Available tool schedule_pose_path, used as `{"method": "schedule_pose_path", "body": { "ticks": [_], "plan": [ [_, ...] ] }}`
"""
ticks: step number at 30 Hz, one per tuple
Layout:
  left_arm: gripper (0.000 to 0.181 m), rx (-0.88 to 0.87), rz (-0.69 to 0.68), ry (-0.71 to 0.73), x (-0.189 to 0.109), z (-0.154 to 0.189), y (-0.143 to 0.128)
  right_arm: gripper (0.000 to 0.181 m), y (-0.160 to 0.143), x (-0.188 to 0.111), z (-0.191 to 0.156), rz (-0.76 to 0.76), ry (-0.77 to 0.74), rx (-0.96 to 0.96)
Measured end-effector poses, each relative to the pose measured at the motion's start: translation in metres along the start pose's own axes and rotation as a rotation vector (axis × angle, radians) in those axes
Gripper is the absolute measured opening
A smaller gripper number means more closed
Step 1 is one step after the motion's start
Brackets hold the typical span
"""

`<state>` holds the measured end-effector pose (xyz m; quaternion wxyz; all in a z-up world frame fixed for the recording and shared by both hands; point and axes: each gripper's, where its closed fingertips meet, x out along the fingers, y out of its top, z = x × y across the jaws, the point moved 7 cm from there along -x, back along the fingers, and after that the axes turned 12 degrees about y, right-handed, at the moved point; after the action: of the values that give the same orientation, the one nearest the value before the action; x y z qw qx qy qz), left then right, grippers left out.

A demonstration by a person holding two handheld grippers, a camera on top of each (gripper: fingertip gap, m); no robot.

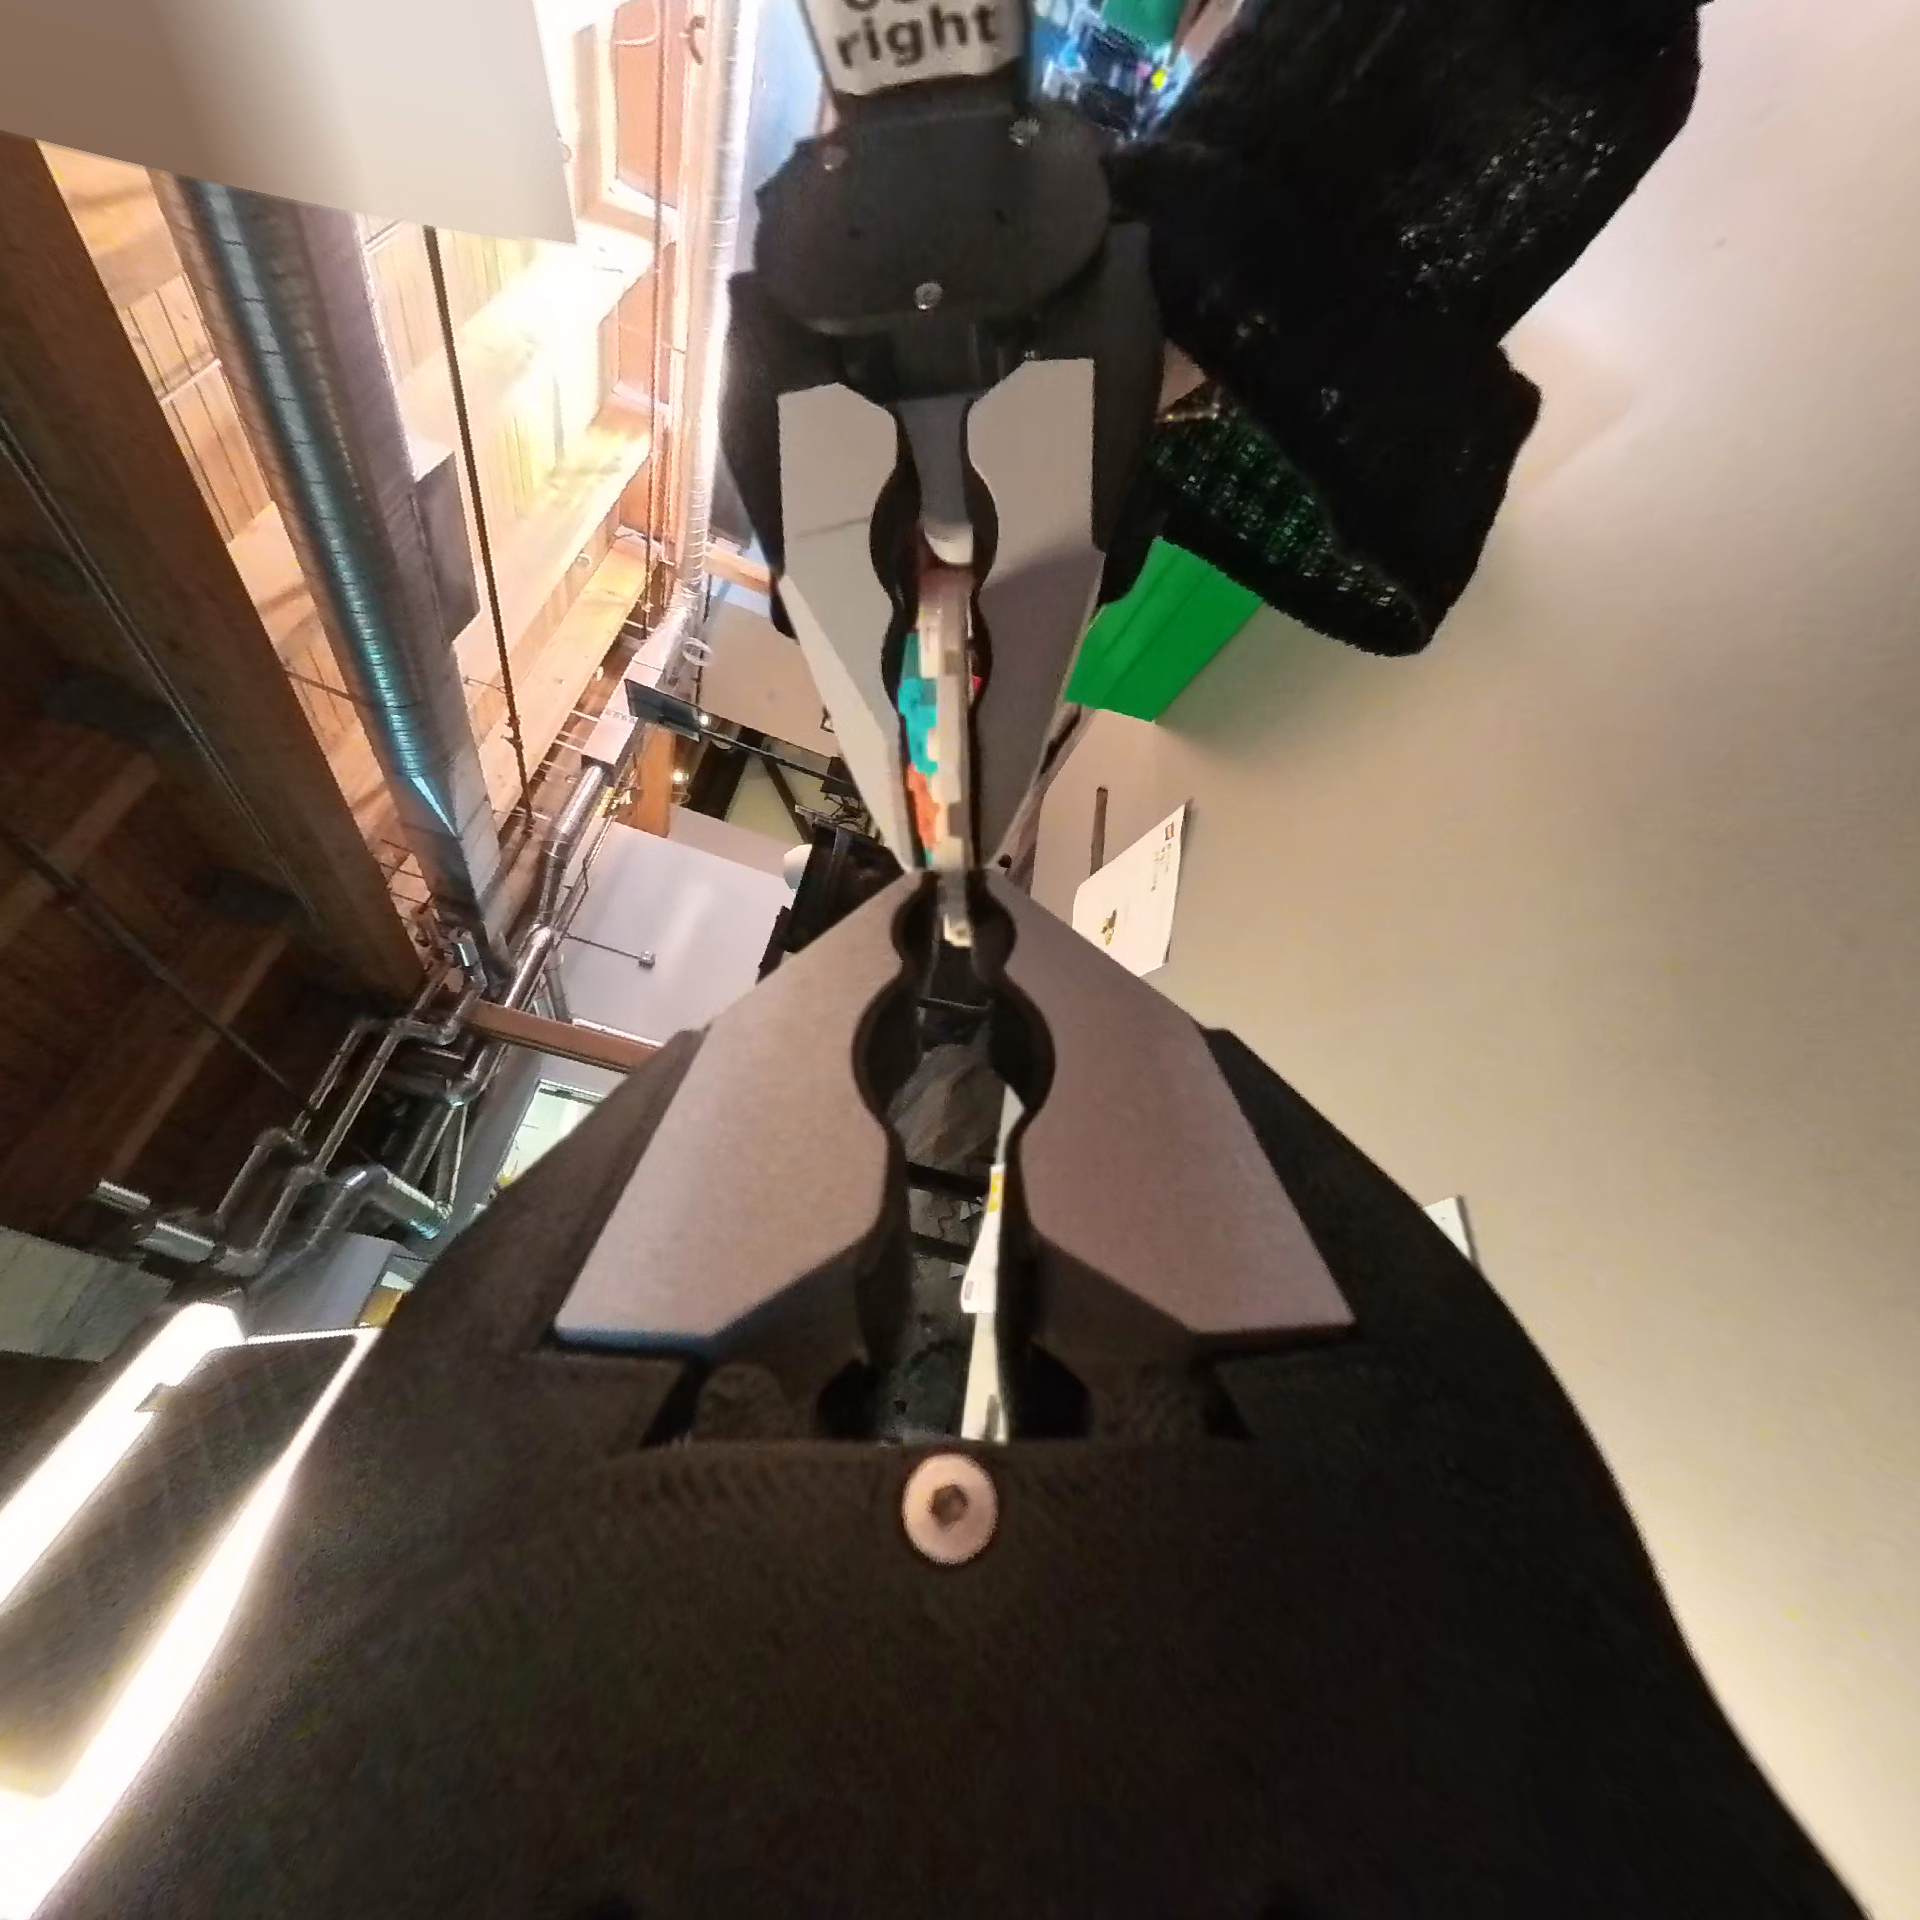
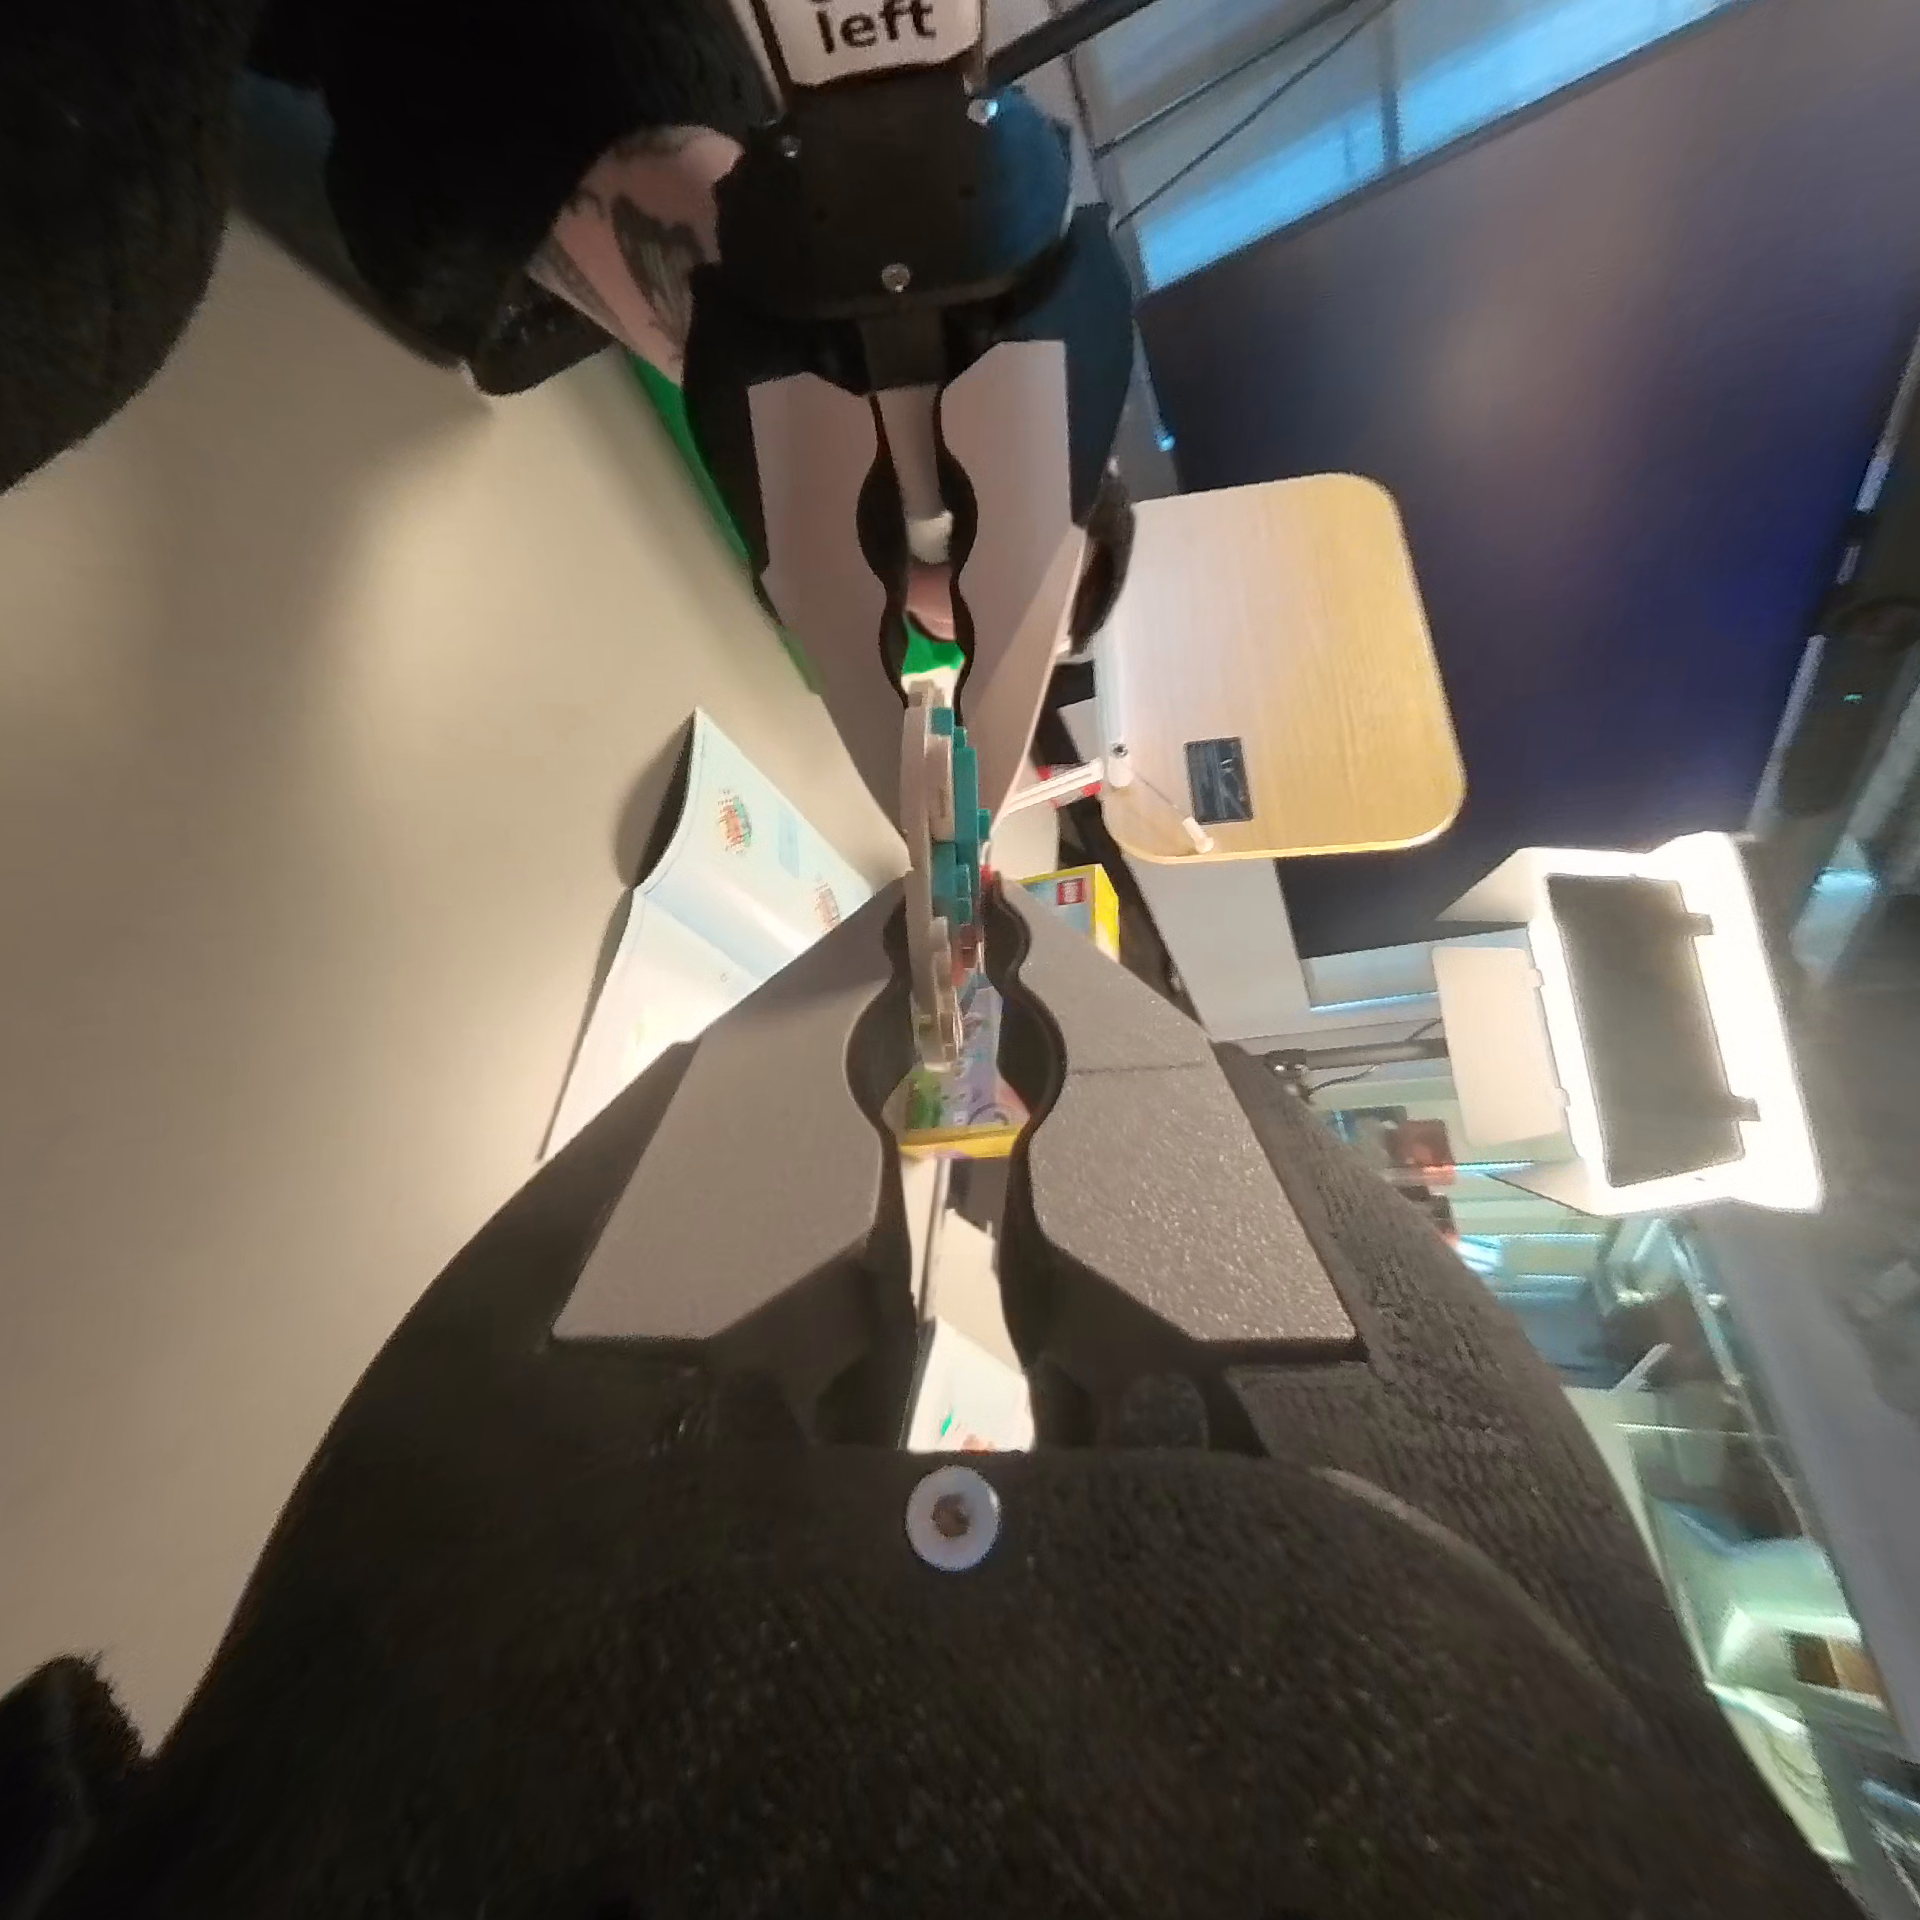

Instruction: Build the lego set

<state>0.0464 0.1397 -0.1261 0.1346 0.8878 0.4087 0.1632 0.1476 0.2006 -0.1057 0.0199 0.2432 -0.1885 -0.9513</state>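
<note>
Both grippers point at each other, fingertip to fingertip, above the pale table [image 1: 1558, 831]. Between them is a small lego assembly [image 1: 940, 727]: a pale flat plate with teal and orange bricks on one side. It also shows in the right wrist view [image 2: 930, 831]. My left gripper [image 1: 951, 906] is shut on one end of the plate. My right gripper [image 2: 951, 920] is shut on the other end, with most of the plate lying along its fingers. The right gripper [image 1: 951, 854] and the left gripper [image 2: 940, 868] each show in the other's view.
An open instruction booklet [image 2: 717, 904] lies on the table and also shows in the left wrist view [image 1: 1132, 894]. A green item [image 1: 1164, 634] and a yellow lego box [image 2: 1070, 904] are nearby. A person's black sleeves [image 1: 1403, 260] hold the grippers. A wooden-topped side table [image 2: 1278, 665] stands beyond.
</note>
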Motion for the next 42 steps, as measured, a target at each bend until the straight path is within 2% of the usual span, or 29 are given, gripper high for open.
{"method": "schedule_pose_path", "body": {
  "ticks": [4, 9, 11, 12, 13, 15, 19, 20, 23, 25, 29, 31, 36, 42],
  "plan": [
    [0.004, -0.013, -0.016, -0.020, -0.003, 0.008, -0.002, 0.009, -0.001, 0.004, -0.005, -0.013, 0.053, 0.028],
    [0.005, -0.150, -0.053, 0.013, -0.020, 0.028, -0.010, 0.009, -0.004, 0.022, -0.022, 0.042, 0.025, 0.057],
    [0.026, -0.176, -0.101, 0.013, -0.029, 0.039, -0.016, 0.009, -0.007, 0.032, -0.030, 0.068, 0.020, 0.076],
    [0.028, -0.187, -0.115, 0.009, -0.033, 0.044, -0.018, 0.009, -0.009, 0.037, -0.034, 0.086, 0.017, 0.091],
    [0.025, -0.194, -0.105, 0.009, -0.039, 0.048, -0.018, 0.009, -0.010, 0.043, -0.037, 0.115, 0.018, 0.109],
    [0.007, -0.189, -0.104, 0.050, -0.047, 0.050, -0.020, 0.009, -0.010, 0.054, -0.043, 0.165, 0.034, 0.134],
    [0.004, -0.194, -0.164, 0.023, -0.063, 0.055, -0.029, 0.010, -0.011, 0.074, -0.048, 0.205, 0.043, 0.155],
    [0.004, -0.194, -0.198, 0.020, -0.068, 0.056, -0.034, 0.020, -0.013, 0.079, -0.050, 0.214, 0.058, 0.173],
    [0.004, -0.141, -0.335, 0.013, -0.087, 0.066, -0.059, 0.051, -0.043, 0.092, -0.057, 0.172, 0.051, 0.277],
    [0.004, -0.099, -0.432, -0.020, -0.100, 0.077, -0.079, 0.052, -0.075, 0.096, -0.060, 0.144, -0.012, 0.390],
    [0.004, 0.011, -0.547, -0.122, -0.116, 0.099, -0.103, 0.048, -0.123, 0.090, -0.060, 0.238, -0.231, 0.643],
    [0.004, 0.055, -0.543, -0.154, -0.117, 0.105, -0.105, 0.046, -0.132, 0.086, -0.059, 0.268, -0.302, 0.687],
    [0.004, 0.156, -0.503, -0.232, -0.112, 0.121, -0.107, 0.039, -0.142, 0.083, -0.063, 0.198, -0.386, 0.645],
    [0.004, 0.177, -0.453, -0.268, -0.108, 0.126, -0.110, 0.037, -0.141, 0.084, -0.064, 0.189, -0.385, 0.624]
  ]
}}
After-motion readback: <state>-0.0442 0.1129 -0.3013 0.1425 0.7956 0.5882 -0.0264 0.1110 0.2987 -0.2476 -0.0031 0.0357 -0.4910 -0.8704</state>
